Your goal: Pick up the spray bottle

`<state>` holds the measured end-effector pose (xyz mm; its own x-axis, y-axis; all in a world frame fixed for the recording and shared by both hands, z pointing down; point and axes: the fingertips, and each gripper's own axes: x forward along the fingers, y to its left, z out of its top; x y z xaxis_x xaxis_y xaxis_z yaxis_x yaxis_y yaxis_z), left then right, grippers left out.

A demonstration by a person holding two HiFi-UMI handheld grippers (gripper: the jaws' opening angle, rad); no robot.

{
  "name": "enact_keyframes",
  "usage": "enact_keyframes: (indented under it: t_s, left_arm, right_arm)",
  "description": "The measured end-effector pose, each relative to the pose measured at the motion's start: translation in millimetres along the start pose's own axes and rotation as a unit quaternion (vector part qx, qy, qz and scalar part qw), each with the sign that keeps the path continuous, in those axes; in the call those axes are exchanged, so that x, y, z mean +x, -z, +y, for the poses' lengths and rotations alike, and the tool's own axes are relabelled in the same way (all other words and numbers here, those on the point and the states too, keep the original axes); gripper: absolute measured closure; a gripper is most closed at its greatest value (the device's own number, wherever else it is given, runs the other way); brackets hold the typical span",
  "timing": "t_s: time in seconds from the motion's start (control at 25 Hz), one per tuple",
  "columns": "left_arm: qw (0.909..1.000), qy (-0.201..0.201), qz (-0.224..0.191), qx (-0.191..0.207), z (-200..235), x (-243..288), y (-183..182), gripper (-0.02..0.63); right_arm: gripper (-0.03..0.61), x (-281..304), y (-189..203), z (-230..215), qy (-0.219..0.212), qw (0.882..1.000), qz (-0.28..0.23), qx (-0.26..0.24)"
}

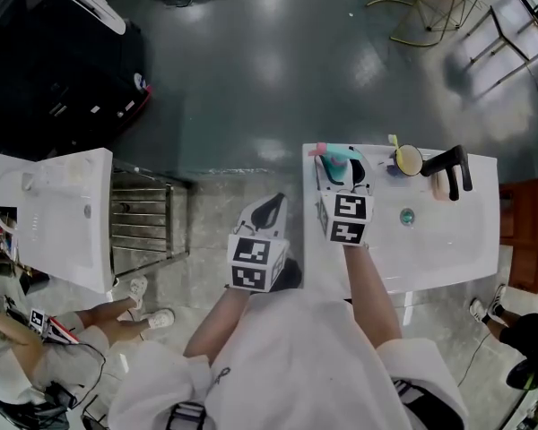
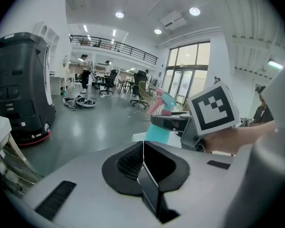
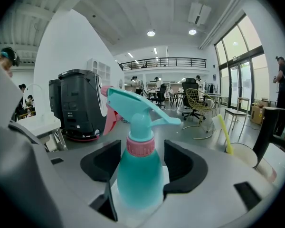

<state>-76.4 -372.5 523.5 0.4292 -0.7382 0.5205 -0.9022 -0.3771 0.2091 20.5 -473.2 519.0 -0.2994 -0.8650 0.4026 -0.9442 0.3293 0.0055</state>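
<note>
head view: the spray bottle (image 1: pixel 341 161) stands at the white sink's (image 1: pixel 448 240) rear left corner, with the right gripper (image 1: pixel 343 179) around it. the left gripper (image 1: pixel 267 211) hangs beyond the sink's left edge.
left gripper view: jaws pressed together, nothing between them.
right gripper view: jaws closed against the spray bottle's teal body.

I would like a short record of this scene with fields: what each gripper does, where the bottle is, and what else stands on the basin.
Spray bottle: teal, pink collar, upright at the far left corner of the white washbasin
Right gripper: jaws closed against both sides of the bottle's body
Left gripper: jaws together, empty, held left of the basin
Also on basin: black tap, cup
</note>
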Motion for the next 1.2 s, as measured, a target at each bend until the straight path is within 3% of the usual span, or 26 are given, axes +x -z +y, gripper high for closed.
enact_keyframes:
  t_s: [0.64,1.2]
  left_arm:
    - [0.9997,-0.009,0.017,0.015,10.5,2.7,12.0,0.586]
    - [0.9997,0.006,0.02,-0.013,8.9,4.3,19.8,0.586]
  right_arm:
    - [0.305,17.9,-5.1,-5.2,-0.004,1.0,-0.018,-0.001]
    - [0.316,18.4,-3.6,-6.7,-0.001,1.0,-0.007,-0.008]
